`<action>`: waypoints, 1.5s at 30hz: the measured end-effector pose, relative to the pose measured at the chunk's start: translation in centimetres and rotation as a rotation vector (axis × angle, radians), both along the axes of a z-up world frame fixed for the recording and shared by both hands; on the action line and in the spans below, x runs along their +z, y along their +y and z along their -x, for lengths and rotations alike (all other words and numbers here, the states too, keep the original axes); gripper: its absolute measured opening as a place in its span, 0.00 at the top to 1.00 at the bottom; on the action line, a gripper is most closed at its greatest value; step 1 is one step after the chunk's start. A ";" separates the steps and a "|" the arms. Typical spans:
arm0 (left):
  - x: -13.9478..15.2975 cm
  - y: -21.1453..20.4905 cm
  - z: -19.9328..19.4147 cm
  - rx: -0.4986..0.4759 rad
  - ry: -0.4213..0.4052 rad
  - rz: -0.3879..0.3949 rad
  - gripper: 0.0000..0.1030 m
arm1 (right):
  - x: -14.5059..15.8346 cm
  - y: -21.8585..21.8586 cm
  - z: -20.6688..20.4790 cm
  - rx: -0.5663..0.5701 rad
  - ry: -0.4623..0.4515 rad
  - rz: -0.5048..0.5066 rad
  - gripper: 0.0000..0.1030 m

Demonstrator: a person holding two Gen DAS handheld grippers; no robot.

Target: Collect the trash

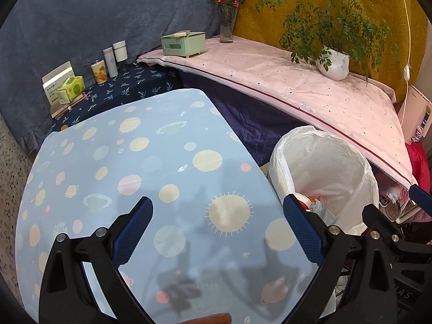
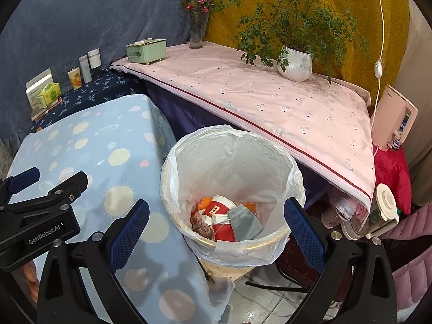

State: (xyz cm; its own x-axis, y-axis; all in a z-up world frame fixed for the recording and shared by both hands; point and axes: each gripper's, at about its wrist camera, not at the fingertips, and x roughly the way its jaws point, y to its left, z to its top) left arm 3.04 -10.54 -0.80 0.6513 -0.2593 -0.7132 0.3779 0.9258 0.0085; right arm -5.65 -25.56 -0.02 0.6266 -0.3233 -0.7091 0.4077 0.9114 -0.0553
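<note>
A bin lined with a white plastic bag (image 2: 232,162) stands on the floor beside a low table with a light blue planet-print cloth (image 1: 140,167). Inside the bin lie a red and white paper cup (image 2: 218,213), a grey mask (image 2: 244,222), orange scraps and a brownish crumpled piece. My right gripper (image 2: 216,229) hangs open just above the bin's near side, nothing between its fingers. My left gripper (image 1: 217,226) is open over the blue cloth, empty, with the bin (image 1: 324,167) at its right. The left gripper's body (image 2: 40,210) shows at the left edge of the right wrist view.
A pink-covered table (image 2: 270,100) behind the bin carries a potted plant (image 2: 295,64), a green tissue box (image 2: 145,50) and a flower vase (image 2: 197,32). A dark blue shelf holds cups and boxes (image 1: 70,86). Bottles and a lidded container (image 2: 383,208) lie right of the bin.
</note>
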 end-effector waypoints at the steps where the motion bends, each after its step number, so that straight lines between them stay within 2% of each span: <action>1: 0.0 -0.1 0.0 -0.002 -0.002 -0.002 0.10 | 0.0 0.0 0.0 -0.001 0.000 -0.001 0.07; 45: 0.0 -1.1 1.7 -0.035 -0.004 -0.023 0.10 | 0.1 -1.0 1.7 -0.059 -0.002 -0.011 0.07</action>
State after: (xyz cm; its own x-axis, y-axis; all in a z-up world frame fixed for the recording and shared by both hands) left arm 1.35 -11.68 -0.81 0.6447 -0.2653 -0.7169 0.4098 0.9117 0.0312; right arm -7.34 -26.53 0.07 0.6081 -0.3516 -0.7118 0.4604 0.8866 -0.0446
